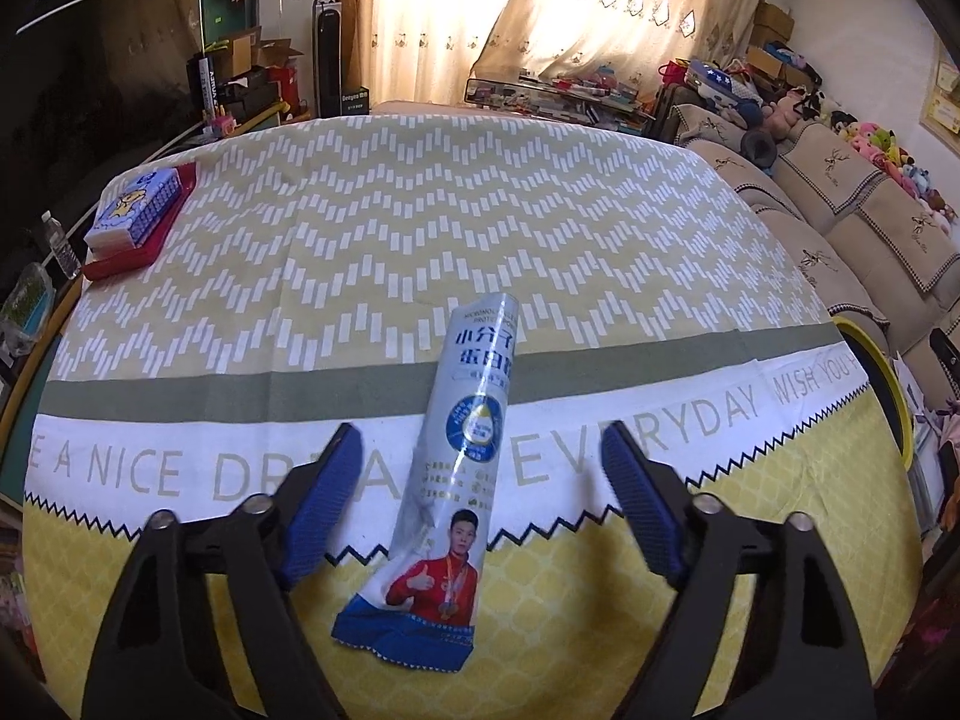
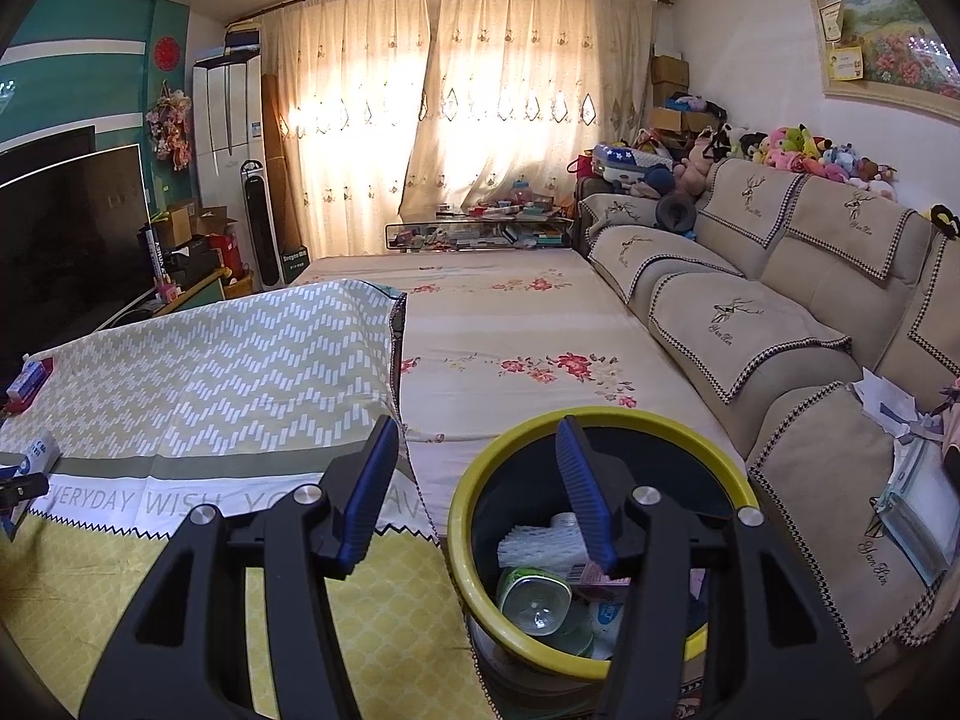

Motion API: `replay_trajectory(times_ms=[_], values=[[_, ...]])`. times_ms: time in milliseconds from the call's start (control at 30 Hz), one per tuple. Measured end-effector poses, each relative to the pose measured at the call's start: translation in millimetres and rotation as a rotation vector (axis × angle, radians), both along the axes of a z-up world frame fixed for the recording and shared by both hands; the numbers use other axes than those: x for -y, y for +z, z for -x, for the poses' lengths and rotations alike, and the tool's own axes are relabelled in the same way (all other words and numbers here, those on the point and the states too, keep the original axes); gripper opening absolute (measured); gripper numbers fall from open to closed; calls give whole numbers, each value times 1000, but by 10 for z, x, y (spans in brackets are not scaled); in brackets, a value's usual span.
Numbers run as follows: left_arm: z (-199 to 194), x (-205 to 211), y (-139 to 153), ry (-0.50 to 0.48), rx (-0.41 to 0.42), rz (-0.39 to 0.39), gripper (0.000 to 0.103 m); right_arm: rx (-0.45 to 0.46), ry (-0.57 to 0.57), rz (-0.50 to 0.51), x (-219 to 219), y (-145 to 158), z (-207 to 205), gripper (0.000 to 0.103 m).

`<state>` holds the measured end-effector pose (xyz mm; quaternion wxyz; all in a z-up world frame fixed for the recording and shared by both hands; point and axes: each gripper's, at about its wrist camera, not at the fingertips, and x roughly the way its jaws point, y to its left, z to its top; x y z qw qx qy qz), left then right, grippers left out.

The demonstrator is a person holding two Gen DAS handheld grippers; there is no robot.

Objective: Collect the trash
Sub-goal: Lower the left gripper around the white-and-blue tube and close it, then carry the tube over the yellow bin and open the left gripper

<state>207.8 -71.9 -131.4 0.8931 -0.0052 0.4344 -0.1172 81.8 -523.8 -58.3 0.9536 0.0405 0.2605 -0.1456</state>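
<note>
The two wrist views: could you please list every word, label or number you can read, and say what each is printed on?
"E A NICE DR... EVERYDAY WISH YOU": white band of the tablecloth.
"EVERYDAY WISH YO": the same band, right wrist view.
"小分子", "蛋白": lying package; its small print is unreadable.
"Yan Bon", roughly: sofa cover.
Tower fan label, tissue pack, wall certificates: too blurred.

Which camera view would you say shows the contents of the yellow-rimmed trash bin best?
The right wrist view: it looks down into the trash bin, showing foam netting and a clear plastic container. The left wrist view catches only a sliver of its rim at the right edge.
</note>
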Motion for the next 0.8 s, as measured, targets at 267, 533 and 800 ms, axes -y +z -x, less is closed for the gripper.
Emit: replay_trajectory(times_ms=[267, 533, 800], values=[[-79, 5, 4, 33, 11, -54, 41, 19, 1, -10, 34, 54, 55, 52], [71, 34, 129, 23, 29, -17, 18, 57, -7, -22, 119, 163, 166, 52], [449, 864, 731, -184, 144, -5, 18, 112, -80, 28, 347, 361, 452, 52]])
